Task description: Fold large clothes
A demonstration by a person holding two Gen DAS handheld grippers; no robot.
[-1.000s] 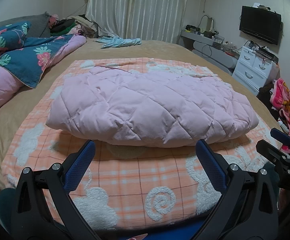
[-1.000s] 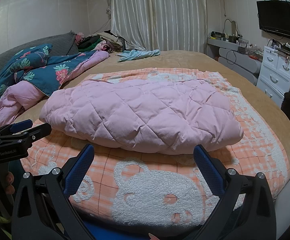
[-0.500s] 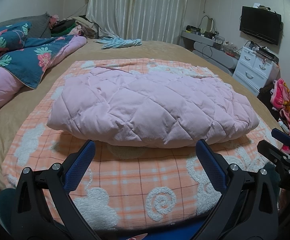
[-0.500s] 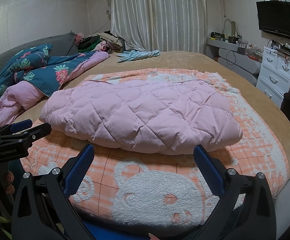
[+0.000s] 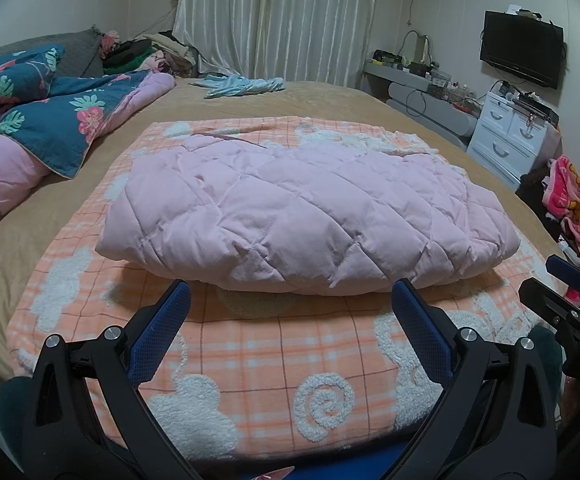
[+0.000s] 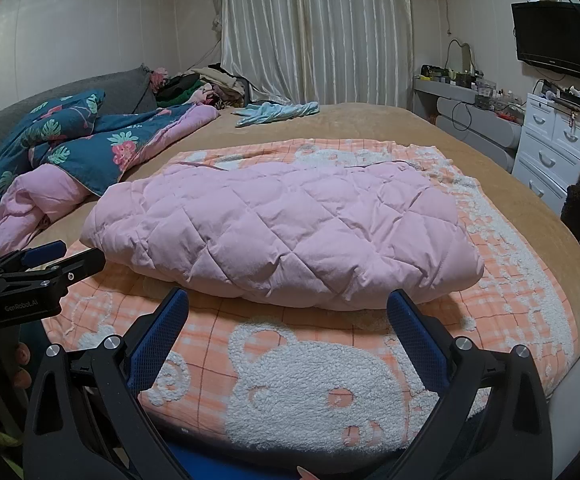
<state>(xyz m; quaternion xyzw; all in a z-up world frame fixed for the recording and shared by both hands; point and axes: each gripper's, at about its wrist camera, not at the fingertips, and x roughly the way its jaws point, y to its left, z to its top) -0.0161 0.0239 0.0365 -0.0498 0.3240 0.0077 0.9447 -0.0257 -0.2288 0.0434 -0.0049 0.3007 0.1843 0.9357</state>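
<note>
On the bed, an orange checked blanket (image 5: 250, 364) holds the puffy pink quilted coat (image 5: 305, 216). It looks soft, light and squashy; its near edge is best to pinch. Left gripper (image 5: 290, 312) and right gripper (image 6: 288, 316) wait wide apart, holding nothing.

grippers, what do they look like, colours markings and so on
Both are alike: the left gripper and the right gripper have matte black frames with slotted arms, silver pivot screws and two long fingers faced with textured blue pads. White lettering on the left gripper's side reads GenRobot.AI in the right wrist view. No cables or sleeves show.
</note>
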